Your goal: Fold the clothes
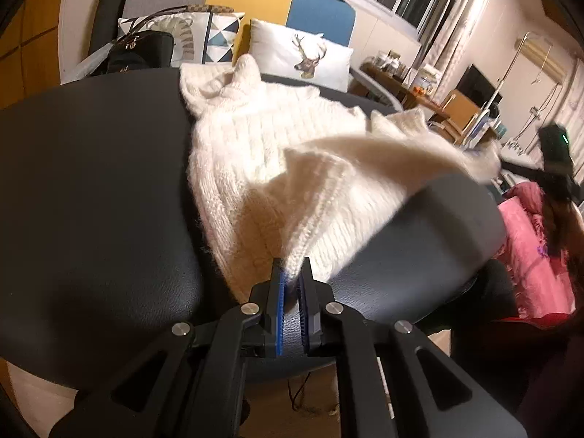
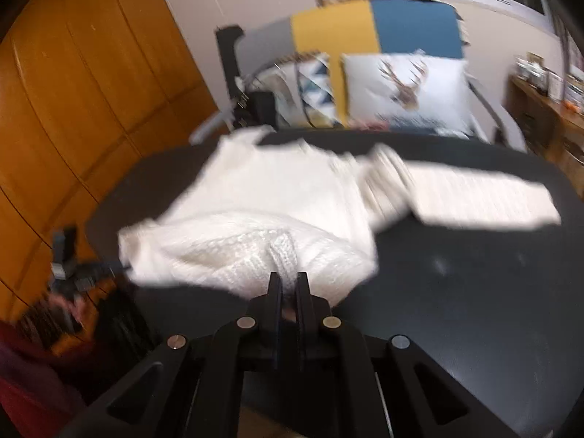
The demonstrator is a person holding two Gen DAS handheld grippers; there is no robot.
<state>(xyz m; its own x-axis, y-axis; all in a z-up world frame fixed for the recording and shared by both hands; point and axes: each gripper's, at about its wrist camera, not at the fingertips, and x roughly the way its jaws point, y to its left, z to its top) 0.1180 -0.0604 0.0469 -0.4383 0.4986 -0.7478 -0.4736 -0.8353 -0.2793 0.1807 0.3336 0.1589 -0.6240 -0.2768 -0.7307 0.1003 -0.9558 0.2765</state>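
The white knitted sweater (image 1: 255, 153) lies spread across the dark counter (image 1: 91, 182), its near hem pinched in both claws: the left claw (image 1: 291, 273) is clamped on one edge, the right claw (image 2: 288, 284) on a bunched fold. It looks soft, light and stretchy (a fuzzy knit, likely to sag and snag), so I judge hems and ribbed edges the safest places to grip.

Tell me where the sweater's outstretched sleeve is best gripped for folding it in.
Probably at the cuff end of the sleeve, coming from the table's open right side: it lies flat and straight, away from the white sweater body, with bare tabletop around its end.
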